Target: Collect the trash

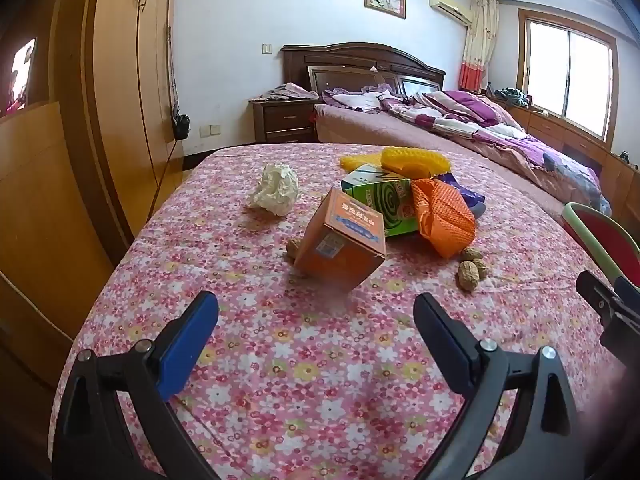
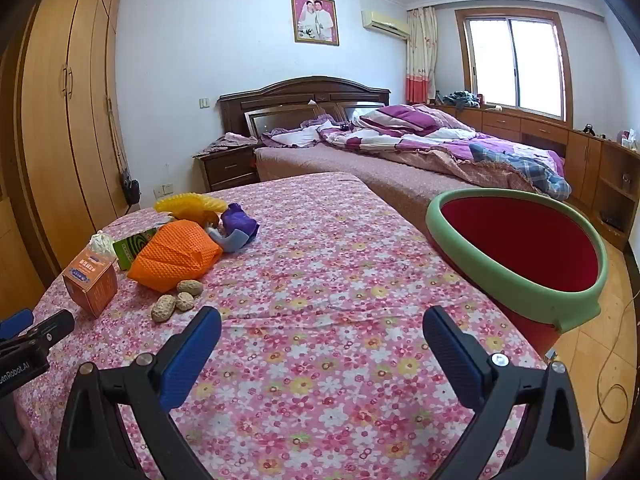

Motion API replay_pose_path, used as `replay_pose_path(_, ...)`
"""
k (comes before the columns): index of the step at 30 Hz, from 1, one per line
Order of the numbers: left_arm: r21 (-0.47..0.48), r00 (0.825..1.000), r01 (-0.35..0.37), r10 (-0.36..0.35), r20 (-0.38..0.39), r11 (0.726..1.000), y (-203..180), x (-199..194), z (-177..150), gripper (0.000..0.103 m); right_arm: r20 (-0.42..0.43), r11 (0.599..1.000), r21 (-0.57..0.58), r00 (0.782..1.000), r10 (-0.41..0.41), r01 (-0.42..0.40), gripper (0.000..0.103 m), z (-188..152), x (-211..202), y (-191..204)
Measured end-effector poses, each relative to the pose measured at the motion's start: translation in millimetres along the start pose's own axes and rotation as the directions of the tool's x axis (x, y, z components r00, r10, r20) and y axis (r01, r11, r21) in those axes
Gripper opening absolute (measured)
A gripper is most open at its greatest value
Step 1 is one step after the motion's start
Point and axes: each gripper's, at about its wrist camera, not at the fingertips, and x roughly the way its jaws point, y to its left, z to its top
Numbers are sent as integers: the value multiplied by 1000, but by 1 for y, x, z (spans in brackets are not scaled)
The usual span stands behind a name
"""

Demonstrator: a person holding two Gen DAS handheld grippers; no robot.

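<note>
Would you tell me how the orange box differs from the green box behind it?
The orange box is tall, plain orange and stands tipped on an edge; the green box is flatter, printed with a dark spiral, and lies low. The orange box stands clear, the green box is partly covered by orange netting. Both are cardboard.

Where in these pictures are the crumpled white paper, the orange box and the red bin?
crumpled white paper [image 1: 275, 194]: left wrist view, middle of the wad.
orange box [image 1: 338, 246]: left wrist view, its near side face.
red bin [image 2: 516, 286]: right wrist view, near part of its green rim.
</note>
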Motion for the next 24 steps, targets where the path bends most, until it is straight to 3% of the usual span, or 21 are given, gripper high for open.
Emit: replay_pose_path(24,-2,1000,2,-2,-4,1000,0,0,0,98,2,1000,-3,1000,-1,1,102,0,0,1)
